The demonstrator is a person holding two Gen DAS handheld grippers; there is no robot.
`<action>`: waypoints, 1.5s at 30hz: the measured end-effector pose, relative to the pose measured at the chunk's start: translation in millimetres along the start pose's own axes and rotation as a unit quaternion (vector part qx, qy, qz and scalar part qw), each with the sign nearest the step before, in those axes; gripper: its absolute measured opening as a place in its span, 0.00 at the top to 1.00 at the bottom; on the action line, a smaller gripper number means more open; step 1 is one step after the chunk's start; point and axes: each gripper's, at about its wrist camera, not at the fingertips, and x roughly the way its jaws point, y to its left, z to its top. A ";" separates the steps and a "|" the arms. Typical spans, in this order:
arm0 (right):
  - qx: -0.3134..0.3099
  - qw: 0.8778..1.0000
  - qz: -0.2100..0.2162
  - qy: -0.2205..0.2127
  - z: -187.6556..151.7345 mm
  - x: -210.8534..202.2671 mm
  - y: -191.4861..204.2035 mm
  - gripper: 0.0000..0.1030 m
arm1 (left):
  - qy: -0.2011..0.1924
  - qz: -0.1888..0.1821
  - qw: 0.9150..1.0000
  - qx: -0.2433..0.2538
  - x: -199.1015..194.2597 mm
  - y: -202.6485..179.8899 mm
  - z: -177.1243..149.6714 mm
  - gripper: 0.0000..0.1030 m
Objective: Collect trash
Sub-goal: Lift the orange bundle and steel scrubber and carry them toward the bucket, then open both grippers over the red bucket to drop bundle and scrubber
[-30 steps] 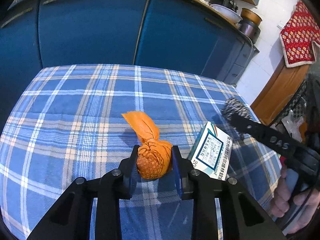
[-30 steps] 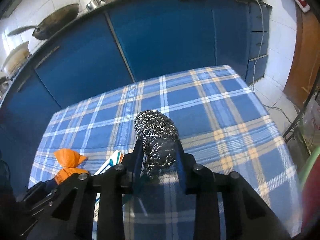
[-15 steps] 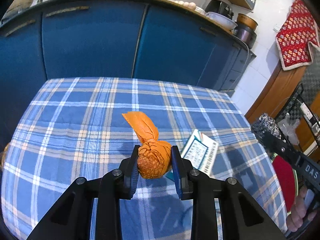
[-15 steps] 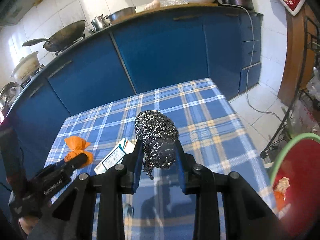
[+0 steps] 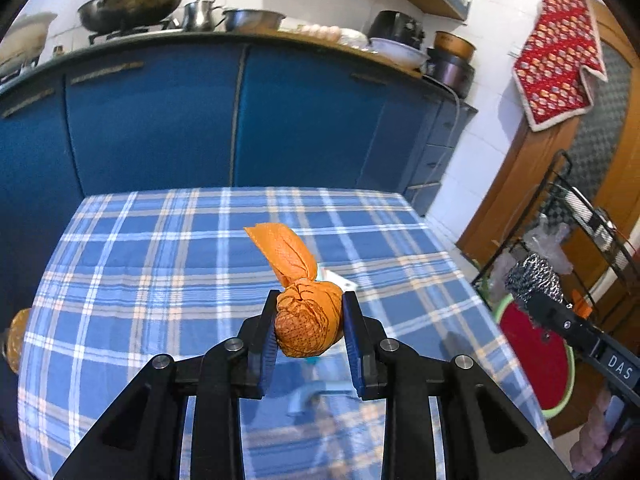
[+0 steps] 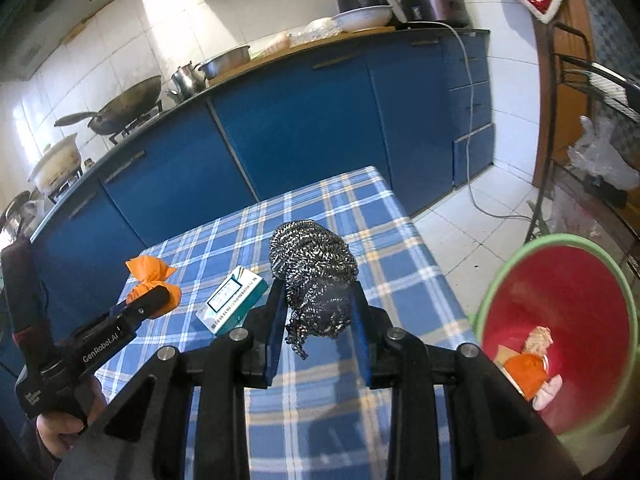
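Note:
My left gripper (image 5: 309, 326) is shut on a knotted orange bag (image 5: 308, 316) and holds it above the blue checked tablecloth (image 5: 160, 280). My right gripper (image 6: 318, 314) is shut on a steel wool ball (image 6: 314, 268), held above the table's right part. The steel wool also shows in the left wrist view (image 5: 534, 280), and the orange bag in the right wrist view (image 6: 154, 284). A red bin with a green rim (image 6: 560, 300) stands on the floor right of the table, with orange and pale scraps inside. A white and teal box (image 6: 234, 298) lies on the table.
Blue kitchen cabinets (image 5: 240, 120) run behind the table, with a wok (image 5: 128, 4) and pots on the counter. A black wire rack (image 5: 580, 220) with plastic bags stands beside the bin. A cable (image 6: 472, 128) hangs down the cabinet to the tiled floor.
Both grippers have risen with their loads. The right gripper has swung right towards the bin, which has come fully into its view. The box stays on the table.

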 end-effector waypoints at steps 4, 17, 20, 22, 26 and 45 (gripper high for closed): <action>0.009 1.000 -0.009 -0.010 -6.0 -21.4 -11.7 0.68 | -0.002 -0.011 1.000 0.012 -8.6 -17.7 -0.5 0.71; 0.039 0.998 -0.046 -0.027 -23.3 -67.0 -61.8 0.68 | -0.008 -0.049 0.997 0.056 -25.5 -84.1 -6.5 0.71; 0.046 0.997 -0.055 -0.030 -26.4 -73.3 -74.2 0.68 | -0.004 -0.058 0.996 0.069 -23.1 -102.3 -9.3 0.71; 0.055 0.996 -0.063 -0.032 -29.2 -77.9 -85.3 0.67 | 0.001 -0.065 0.995 0.079 -19.9 -115.6 -12.1 0.71; 0.073 0.994 -0.073 -0.034 -33.9 -82.8 -105.6 0.67 | 0.011 -0.080 0.992 0.096 -12.6 -140.5 -19.3 0.71; 0.157 0.979 -0.128 0.005 -62.6 -59.6 -203.8 0.65 | 0.077 -0.131 0.973 0.175 43.0 -239.5 -55.3 0.71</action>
